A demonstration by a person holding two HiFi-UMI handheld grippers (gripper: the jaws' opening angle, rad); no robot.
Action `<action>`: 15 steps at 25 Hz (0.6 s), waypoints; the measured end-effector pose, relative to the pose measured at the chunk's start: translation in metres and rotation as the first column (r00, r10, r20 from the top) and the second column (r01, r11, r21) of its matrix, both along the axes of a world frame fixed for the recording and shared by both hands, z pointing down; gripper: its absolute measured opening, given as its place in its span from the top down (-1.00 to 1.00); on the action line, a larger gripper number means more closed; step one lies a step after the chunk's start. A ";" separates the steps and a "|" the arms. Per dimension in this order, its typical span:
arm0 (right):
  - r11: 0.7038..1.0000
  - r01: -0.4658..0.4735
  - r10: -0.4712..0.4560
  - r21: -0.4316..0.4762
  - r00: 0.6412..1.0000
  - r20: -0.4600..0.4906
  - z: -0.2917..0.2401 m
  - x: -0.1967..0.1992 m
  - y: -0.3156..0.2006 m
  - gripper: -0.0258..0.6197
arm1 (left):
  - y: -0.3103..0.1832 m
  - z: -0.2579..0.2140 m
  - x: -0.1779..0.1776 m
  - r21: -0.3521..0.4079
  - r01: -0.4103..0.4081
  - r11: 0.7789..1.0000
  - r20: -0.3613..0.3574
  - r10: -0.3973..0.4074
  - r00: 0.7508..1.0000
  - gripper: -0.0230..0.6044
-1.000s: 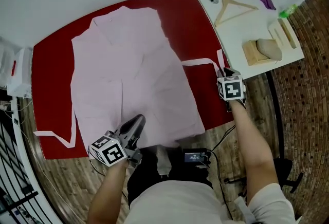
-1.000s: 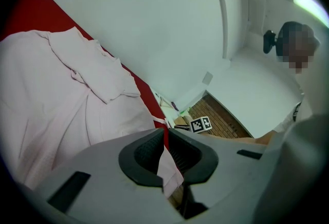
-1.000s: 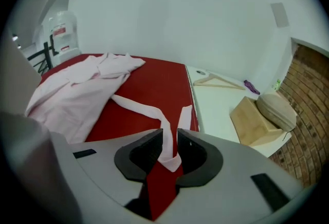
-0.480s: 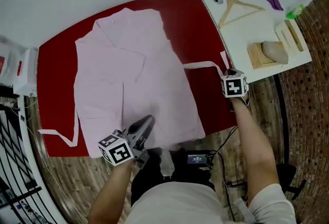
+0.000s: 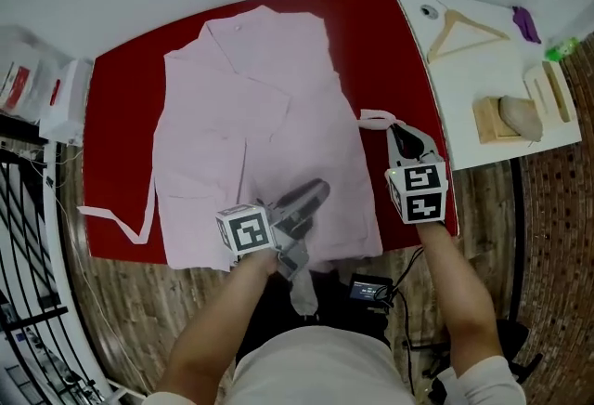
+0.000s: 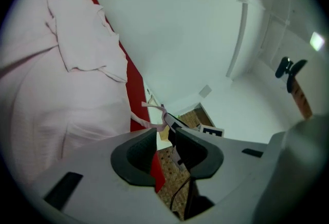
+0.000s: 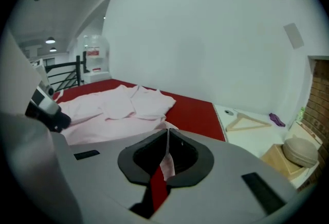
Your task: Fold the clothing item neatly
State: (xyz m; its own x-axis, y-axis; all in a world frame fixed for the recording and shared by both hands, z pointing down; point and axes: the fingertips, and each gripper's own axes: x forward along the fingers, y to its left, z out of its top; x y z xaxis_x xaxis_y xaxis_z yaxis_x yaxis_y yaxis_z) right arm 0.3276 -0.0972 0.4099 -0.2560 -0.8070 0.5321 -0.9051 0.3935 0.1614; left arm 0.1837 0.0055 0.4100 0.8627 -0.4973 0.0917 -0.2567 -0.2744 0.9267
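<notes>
Plainly the pink garment [image 5: 251, 124] lies spread flat on the red desk [image 5: 121, 87], collar toward 12 o'clock. The left gripper [image 5: 320, 189] is over the hem near 6 o'clock, its jaws slightly parted with nothing between them. At 3 o'clock the right gripper [image 5: 397, 129] has its jaws clenched on the garment's thin tie [image 5: 376, 120]. The other tie [image 5: 121, 217] lies near the desk's edge at 8 o'clock. At 2 o'clock a white desk [image 5: 464, 83] carries a wooden hanger [image 5: 459, 27] and a wooden block [image 5: 492, 120]. White bags [image 5: 37, 92] sit at 9 o'clock.

Garment [image 5: 251, 106] partly beneath left gripper [image 5: 318, 190]
</notes>
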 end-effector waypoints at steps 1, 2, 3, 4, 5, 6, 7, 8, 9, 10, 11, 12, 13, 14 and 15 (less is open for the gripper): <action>1.000 0.024 -0.024 0.006 0.999 0.023 -0.004 -0.013 0.003 0.85 | -0.005 -0.001 0.004 -0.021 0.016 1.000 -0.040 -0.017 0.999 0.60; 0.999 0.047 -0.047 0.010 0.998 0.045 -0.007 -0.025 0.006 0.85 | -0.012 -0.002 0.007 -0.041 0.037 0.998 -0.083 -0.041 0.996 0.55; 0.997 0.070 -0.071 0.012 0.995 0.065 -0.010 -0.036 0.010 0.85 | -0.019 -0.002 0.009 -0.062 0.062 0.996 -0.123 -0.069 0.990 0.48; 0.996 0.093 -0.094 0.014 0.992 0.083 -0.012 -0.047 0.014 0.85 | -0.026 -0.002 0.011 -0.085 0.088 0.993 -0.155 -0.100 0.983 0.42; 0.993 0.116 -0.117 0.016 0.989 0.095 -0.013 -0.057 0.019 0.85 | -0.032 0.000 0.011 -0.108 0.112 0.988 -0.176 -0.130 0.976 0.39; 0.990 0.138 -0.139 0.018 0.985 0.103 -0.014 -0.066 0.024 0.85 | -0.038 0.004 0.010 -0.131 0.135 0.982 -0.188 -0.159 0.969 0.35; 0.987 0.161 -0.162 0.019 0.981 0.106 -0.014 -0.074 0.029 0.85 | -0.044 0.007 0.008 -0.154 0.157 0.976 -0.193 -0.185 0.963 0.33; 0.983 0.182 -0.183 0.021 0.977 0.107 -0.013 -0.081 0.034 0.85 | -0.050 0.009 0.006 -0.168 0.175 0.970 -0.199 -0.207 0.958 0.32; 0.979 0.202 -0.203 0.022 0.974 0.106 -0.012 -0.087 0.039 0.85 | -0.056 0.010 0.005 -0.170 0.188 0.967 -0.206 -0.222 0.953 0.31; 0.976 0.219 -0.220 0.021 0.970 0.104 -0.011 -0.092 0.043 0.85 | -0.061 0.011 0.003 -0.169 0.199 0.965 -0.209 -0.233 0.950 0.30; 0.972 0.234 -0.235 0.020 0.967 0.103 -0.009 -0.096 0.047 0.85 | -0.065 0.013 0.002 -0.176 0.209 0.962 -0.209 -0.244 0.947 0.30; 0.969 0.248 -0.249 0.020 0.963 0.101 -0.008 -0.100 0.051 0.85 | -0.068 0.016 0.000 -0.187 0.218 0.958 -0.206 -0.255 0.945 0.30; 0.965 0.262 -0.262 0.021 0.960 0.099 -0.008 -0.103 0.053 0.85 | -0.071 0.018 -0.002 -0.195 0.227 0.954 -0.205 -0.266 0.942 0.30; 0.961 0.275 -0.276 0.024 0.956 0.096 -0.008 -0.106 0.055 0.85 | -0.074 0.019 -0.005 -0.198 0.236 0.951 -0.207 -0.276 0.939 0.30; 0.957 0.289 -0.290 0.029 0.952 0.092 -0.008 -0.108 0.057 0.85 | -0.077 0.020 -0.007 -0.197 0.242 0.950 -0.210 -0.282 0.936 0.30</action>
State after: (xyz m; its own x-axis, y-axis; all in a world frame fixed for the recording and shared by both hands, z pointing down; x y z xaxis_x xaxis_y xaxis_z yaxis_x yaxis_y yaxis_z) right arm 0.2193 -0.0399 0.4021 -0.5284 -0.6984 0.4827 -0.7639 0.6392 0.0886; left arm 0.1770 -0.0713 0.4301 0.7105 -0.7037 0.0049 -0.0707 -0.0644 0.9954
